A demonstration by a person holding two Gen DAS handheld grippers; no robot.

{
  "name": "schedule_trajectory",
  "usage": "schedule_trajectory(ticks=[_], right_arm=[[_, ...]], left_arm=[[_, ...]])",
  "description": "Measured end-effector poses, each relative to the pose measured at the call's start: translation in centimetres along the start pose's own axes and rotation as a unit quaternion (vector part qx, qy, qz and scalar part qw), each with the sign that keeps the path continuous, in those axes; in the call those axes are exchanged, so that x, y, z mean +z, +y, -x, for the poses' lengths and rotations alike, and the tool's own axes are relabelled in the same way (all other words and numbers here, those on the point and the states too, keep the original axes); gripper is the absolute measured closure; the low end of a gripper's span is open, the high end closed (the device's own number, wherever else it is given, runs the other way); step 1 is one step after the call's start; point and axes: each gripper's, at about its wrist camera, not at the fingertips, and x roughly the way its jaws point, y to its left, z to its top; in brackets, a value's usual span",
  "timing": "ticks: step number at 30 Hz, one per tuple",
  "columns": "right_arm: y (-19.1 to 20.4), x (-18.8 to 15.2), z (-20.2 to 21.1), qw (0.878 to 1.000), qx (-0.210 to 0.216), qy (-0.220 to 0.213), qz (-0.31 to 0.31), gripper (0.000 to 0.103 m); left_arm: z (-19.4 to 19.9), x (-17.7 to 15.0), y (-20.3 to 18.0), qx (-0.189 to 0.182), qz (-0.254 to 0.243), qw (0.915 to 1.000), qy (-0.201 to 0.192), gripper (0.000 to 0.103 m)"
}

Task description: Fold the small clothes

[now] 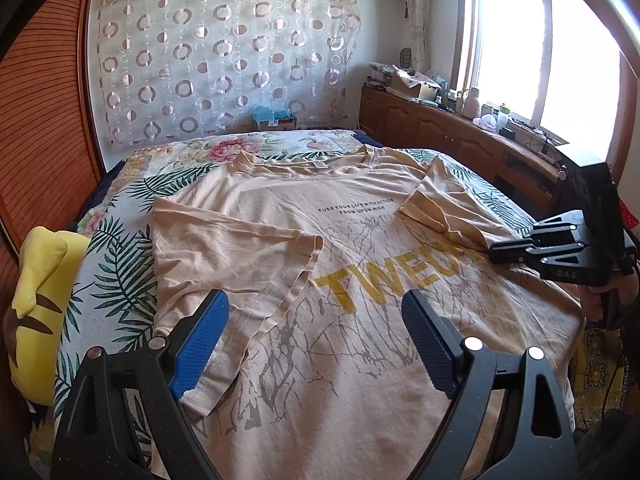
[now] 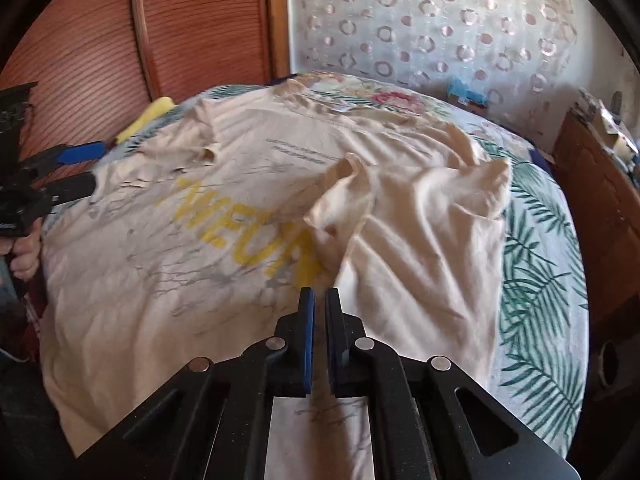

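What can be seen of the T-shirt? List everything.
The T-shirt is a peach, cotton-looking tee lying flat but wrinkled on the floral bedspread, collar toward the curtain. It carries small black text, yellow lettering and grey crack-like lines. Both short sleeves are folded inward. The right gripper, nearly closed, sits at the right fold; the left gripper hovers open.

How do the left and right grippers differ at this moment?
The left gripper stands wide open over the T-shirt; the right gripper has its fingers nearly together. The left hovers by the sleeve folded in on its side; the right sits at the edge of the opposite folded-in side. Both have blue pads and hold nothing.
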Motion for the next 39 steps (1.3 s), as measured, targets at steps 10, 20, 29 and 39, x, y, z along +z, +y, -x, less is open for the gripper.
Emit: schedule_trajectory(ticks=[10,20,29,39], right_arm=[[-1.1,1.1,0.7,0.999,-0.029,-0.015,-0.010,0.080],[-3.2,5.5,-4.7,0.998,-0.008,0.004,-0.063,0.079],[-2.4,6.5,-6.7,0.996,0.013,0.020,-0.086,0.079],[-0.1,6.3,-3.8,0.998,0.054,-0.012,-0.037,0.079]], left_arm=[[0.0,0.0,0.0,0.000,0.001,1.0000,0.000,0.014],[-0.3,-0.4,0.2,0.002,0.001,1.0000,0.008,0.014],[-0.1,-0.7,0.8,0.007,0.009,0.9999,0.008,0.014],[-0.2,-0.2,1.5,0.014,0.012,0.9998,0.006,0.014]])
